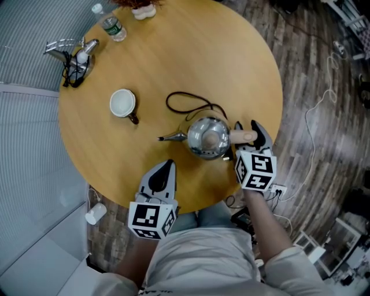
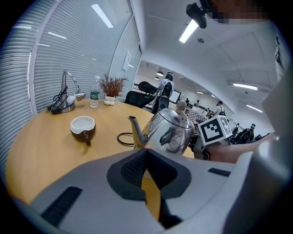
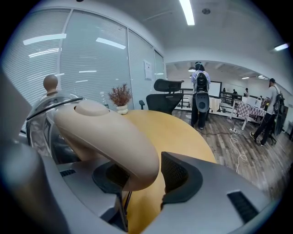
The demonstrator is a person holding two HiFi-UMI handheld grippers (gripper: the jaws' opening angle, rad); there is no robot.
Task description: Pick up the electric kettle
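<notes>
A shiny steel electric kettle (image 1: 207,137) with a thin spout pointing left stands on the round wooden table (image 1: 191,52), near its front edge. Its beige handle (image 1: 243,136) sticks out to the right. My right gripper (image 1: 247,128) is open, with one jaw on each side of that handle. In the right gripper view the handle (image 3: 105,137) lies against the left pad, and a gap shows before the right pad (image 3: 176,176). My left gripper (image 1: 164,169) hovers at the table's front edge, left of the kettle (image 2: 171,130), shut and empty.
A black cord (image 1: 188,104) loops behind the kettle. A brown mug (image 1: 123,104) with a white inside sits to the left. At the far edge stand a metal desk lamp (image 1: 72,55), a water bottle (image 1: 110,24) and a small plant pot (image 1: 143,11). Cables cross the floor on the right.
</notes>
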